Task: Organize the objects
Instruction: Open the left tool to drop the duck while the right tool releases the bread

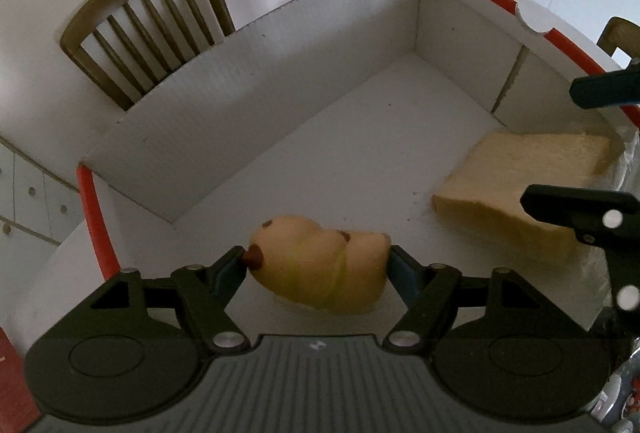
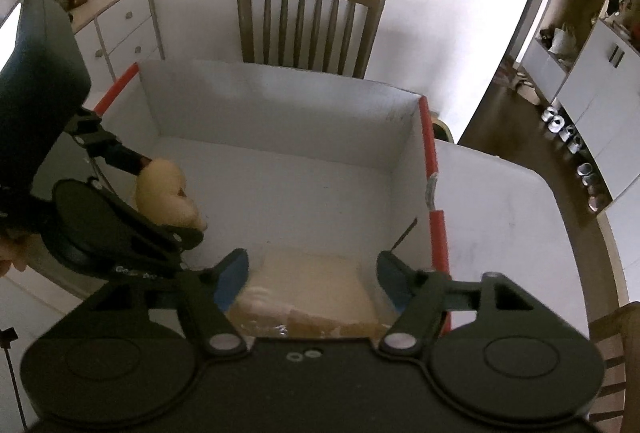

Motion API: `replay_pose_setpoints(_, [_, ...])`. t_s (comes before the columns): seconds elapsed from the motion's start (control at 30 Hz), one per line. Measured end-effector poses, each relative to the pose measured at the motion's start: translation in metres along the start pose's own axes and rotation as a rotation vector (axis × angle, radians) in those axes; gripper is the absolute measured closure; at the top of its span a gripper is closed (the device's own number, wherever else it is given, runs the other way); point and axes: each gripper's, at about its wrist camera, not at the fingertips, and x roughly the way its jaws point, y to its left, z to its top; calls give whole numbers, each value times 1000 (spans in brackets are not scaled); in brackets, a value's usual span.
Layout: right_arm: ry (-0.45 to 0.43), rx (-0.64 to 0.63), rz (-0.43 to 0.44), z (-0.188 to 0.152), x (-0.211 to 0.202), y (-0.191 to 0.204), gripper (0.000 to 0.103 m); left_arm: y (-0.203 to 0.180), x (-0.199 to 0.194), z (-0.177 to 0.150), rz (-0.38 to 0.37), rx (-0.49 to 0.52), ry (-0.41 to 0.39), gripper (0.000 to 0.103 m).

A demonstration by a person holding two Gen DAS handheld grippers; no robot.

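A white cardboard box [image 1: 256,105] with red edges stands on the table; it also shows in the right wrist view [image 2: 280,113]. My left gripper [image 1: 318,263] is shut on a yellow plush toy [image 1: 320,261] and holds it over the box's near left corner; the toy shows in the right wrist view [image 2: 168,193] too. A bread slice in clear wrap [image 1: 520,185] lies in the box at the right. My right gripper [image 2: 312,273] is open with its jaws either side of the bread [image 2: 316,289], not touching it.
A wooden chair [image 2: 308,21] stands behind the box. A white drawer cabinet [image 2: 120,25] with clutter on top is at the back left. The white table [image 2: 500,213] extends right of the box. Shoes [image 2: 568,141] line the floor at the right.
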Motion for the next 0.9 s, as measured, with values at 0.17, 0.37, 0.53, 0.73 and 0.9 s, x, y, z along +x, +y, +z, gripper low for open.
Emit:
replay_pose_setpoints(0.17, [-24,4,6,4,-15,-3,23,6,-11,2,-4,-42,-34,19])
replay_pose_setpoints(0.37, [-55,10,6,6,-35,-7,22,4,-34,-4,4,-27,-79,17])
replay_pose_setpoints(0.53, [-79,17,4,-1,-55,-10,21,3,-60,-12,12,-60,-122,17])
replay_pose_setpoints(0.73, [-109,11,25,-13,-81,-13,21,-3,-98,-22,17,-100,-175,17])
replay_pose_setpoints(0.9, [-128,-14,55,-31,-103,-16,21,-18,-129,-37,23,-136,-205,17])
